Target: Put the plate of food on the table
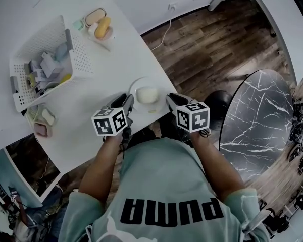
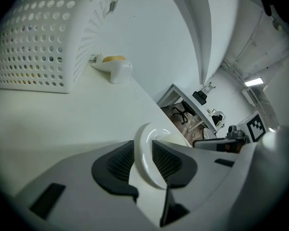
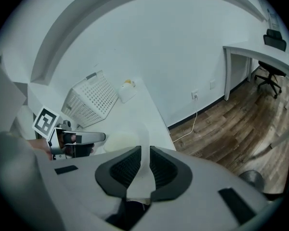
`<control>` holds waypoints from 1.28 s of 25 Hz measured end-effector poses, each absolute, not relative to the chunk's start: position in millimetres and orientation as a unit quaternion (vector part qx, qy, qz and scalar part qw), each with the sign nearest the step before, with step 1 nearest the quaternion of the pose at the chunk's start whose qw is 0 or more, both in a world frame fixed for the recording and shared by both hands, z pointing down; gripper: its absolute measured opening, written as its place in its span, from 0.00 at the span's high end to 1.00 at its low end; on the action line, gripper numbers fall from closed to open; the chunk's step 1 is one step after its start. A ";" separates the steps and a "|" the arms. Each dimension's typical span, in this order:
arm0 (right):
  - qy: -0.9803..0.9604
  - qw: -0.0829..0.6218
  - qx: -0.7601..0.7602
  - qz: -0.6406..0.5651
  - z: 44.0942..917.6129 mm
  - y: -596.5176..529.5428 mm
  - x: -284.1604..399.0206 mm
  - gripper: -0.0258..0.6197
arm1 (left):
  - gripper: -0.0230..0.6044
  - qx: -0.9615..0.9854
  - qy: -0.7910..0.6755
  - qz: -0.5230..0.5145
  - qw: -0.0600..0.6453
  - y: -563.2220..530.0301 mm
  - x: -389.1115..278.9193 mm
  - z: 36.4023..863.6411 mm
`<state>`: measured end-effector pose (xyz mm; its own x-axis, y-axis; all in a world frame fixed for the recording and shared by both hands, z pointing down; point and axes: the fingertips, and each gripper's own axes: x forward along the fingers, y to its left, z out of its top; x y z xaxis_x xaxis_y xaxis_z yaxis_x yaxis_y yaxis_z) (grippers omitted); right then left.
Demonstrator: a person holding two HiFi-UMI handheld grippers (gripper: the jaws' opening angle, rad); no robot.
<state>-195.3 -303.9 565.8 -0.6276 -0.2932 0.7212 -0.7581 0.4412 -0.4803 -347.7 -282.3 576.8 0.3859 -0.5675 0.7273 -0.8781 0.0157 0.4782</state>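
A white plate (image 1: 136, 88) with a pale bun (image 1: 147, 95) on it sits at the near edge of the white table (image 1: 91, 115). My left gripper (image 1: 127, 104) is shut on the plate's left rim (image 2: 145, 153). My right gripper (image 1: 170, 101) is shut on the plate's right rim (image 3: 143, 150). In the right gripper view the bun (image 3: 119, 141) shows past the jaws, with the left gripper (image 3: 82, 138) beyond it. Whether the plate rests on the table or hovers just above it, I cannot tell.
A white perforated basket (image 1: 48, 59) with several items stands at the table's left. Small dishes of food (image 1: 100, 26) sit at the far end, and another small dish (image 1: 43, 121) near the left edge. A round marble table (image 1: 262, 120) stands on the wooden floor to the right.
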 end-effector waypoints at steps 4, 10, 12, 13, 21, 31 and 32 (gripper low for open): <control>-0.795 0.281 0.322 0.430 571.3 -301.3 -199.9 0.90 | 0.79 0.677 -0.527 0.170 0.485 -280.8 -349.0 584.1; -0.783 0.274 0.325 0.454 576.9 -301.7 -200.5 0.90 | 0.79 0.673 -0.522 0.170 0.495 -279.9 -346.9 590.0; -0.778 0.273 0.327 0.463 579.5 -301.5 -199.7 0.90 | 0.79 0.671 -0.523 0.168 0.498 -280.0 -347.4 591.5; -0.775 0.272 0.327 0.467 580.6 -301.0 -200.0 0.90 | 0.79 0.671 -0.523 0.166 0.499 -280.2 -347.6 591.7; -0.764 0.255 0.330 0.492 583.5 -299.6 -206.1 0.90 | 0.80 0.676 -0.508 0.161 0.508 -281.0 -340.3 591.9; -0.756 0.254 0.337 0.500 584.0 -300.4 -207.8 0.90 | 0.85 0.657 -0.518 0.145 0.529 -280.2 -343.6 592.9; -0.756 0.255 0.339 0.499 584.0 -300.5 -207.6 0.90 | 0.87 0.657 -0.519 0.145 0.527 -280.0 -344.0 592.5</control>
<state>-207.6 -300.5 584.0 -0.6404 -0.2568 0.7238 -0.7666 0.2721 -0.5817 -344.0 -280.0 592.5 0.4197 -0.5288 0.7377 -0.8348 0.0940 0.5424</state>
